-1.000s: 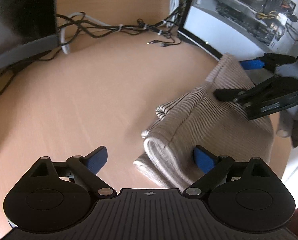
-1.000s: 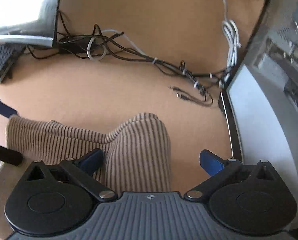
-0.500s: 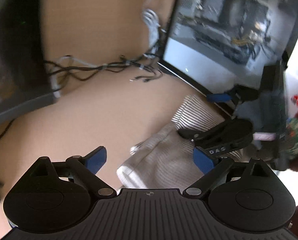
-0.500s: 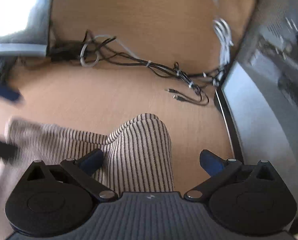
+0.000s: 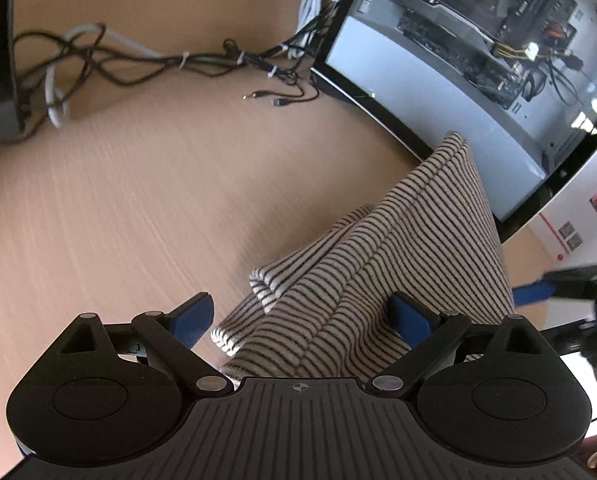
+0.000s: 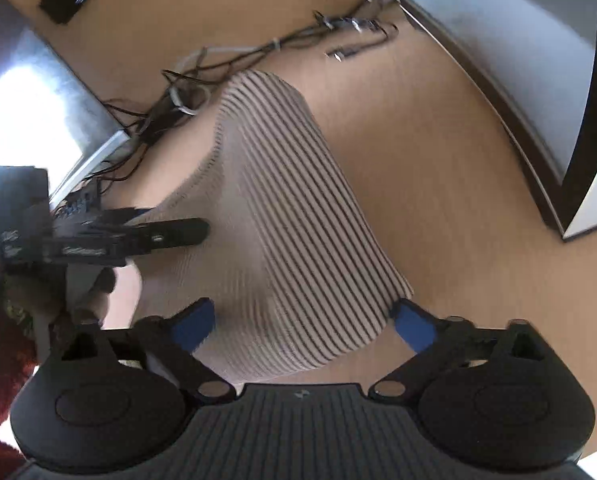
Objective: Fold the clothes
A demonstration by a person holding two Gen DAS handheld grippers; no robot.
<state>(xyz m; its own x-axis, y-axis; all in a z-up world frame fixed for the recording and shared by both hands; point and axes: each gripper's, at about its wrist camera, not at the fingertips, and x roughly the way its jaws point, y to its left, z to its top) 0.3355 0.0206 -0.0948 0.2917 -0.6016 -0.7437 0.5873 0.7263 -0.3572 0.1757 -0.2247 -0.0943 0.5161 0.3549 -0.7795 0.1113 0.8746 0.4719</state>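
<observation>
A folded beige garment with thin dark stripes [image 5: 410,248] lies on the wooden table [image 5: 146,200]. My left gripper [image 5: 302,320] stands open over its near end, with the cloth between the blue pads [image 5: 408,318]. In the right wrist view the garment [image 6: 294,208] stretches away from me as a long folded hump. My right gripper [image 6: 302,324] straddles its near end and its jaws are closing, with the cloth between them and not clearly pinched. The left gripper [image 6: 170,224] shows at the garment's left side. The right gripper [image 5: 558,292] is a blur at the right edge.
A tangle of cables [image 5: 186,60] lies at the back of the table. An open computer case [image 5: 478,60] stands at the right, close to the garment. A grey device [image 6: 38,92] sits at the left. A gloved hand [image 6: 78,292] and red sleeve hold the left gripper.
The right gripper has rolled and shifted, so the garment now runs lengthwise between its jaws. In the left view it has left the top of the garment for the right edge.
</observation>
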